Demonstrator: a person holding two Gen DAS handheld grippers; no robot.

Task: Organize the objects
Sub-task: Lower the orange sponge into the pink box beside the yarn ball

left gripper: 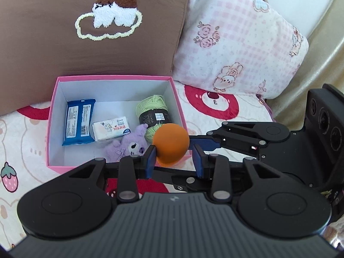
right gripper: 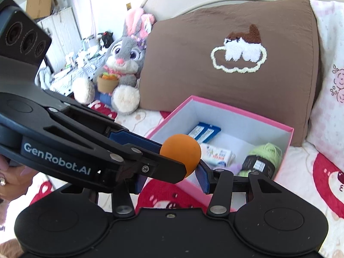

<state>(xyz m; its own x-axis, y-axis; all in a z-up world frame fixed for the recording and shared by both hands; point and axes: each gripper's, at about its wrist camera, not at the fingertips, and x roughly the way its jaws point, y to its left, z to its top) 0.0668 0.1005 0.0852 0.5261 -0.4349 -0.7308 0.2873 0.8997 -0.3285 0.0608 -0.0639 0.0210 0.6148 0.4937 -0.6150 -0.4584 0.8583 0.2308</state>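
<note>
Ball [left gripper: 171,143], pinched between fingers of left gripper [left gripper: 174,158] and right gripper [right gripper: 172,173] together, may slip before reaching the box [left gripper: 52,116].

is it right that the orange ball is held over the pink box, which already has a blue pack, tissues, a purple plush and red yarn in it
Almost. The yarn is light green, not red, as the left wrist view shows. The orange ball, pink box, blue pack, tissues and purple plush are as you say.

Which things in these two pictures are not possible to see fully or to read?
Purple plush: left wrist view, lower part behind the left gripper.
Right gripper: right wrist view, its left finger behind the left gripper.
Yarn label: both views, print too small to read.
</note>
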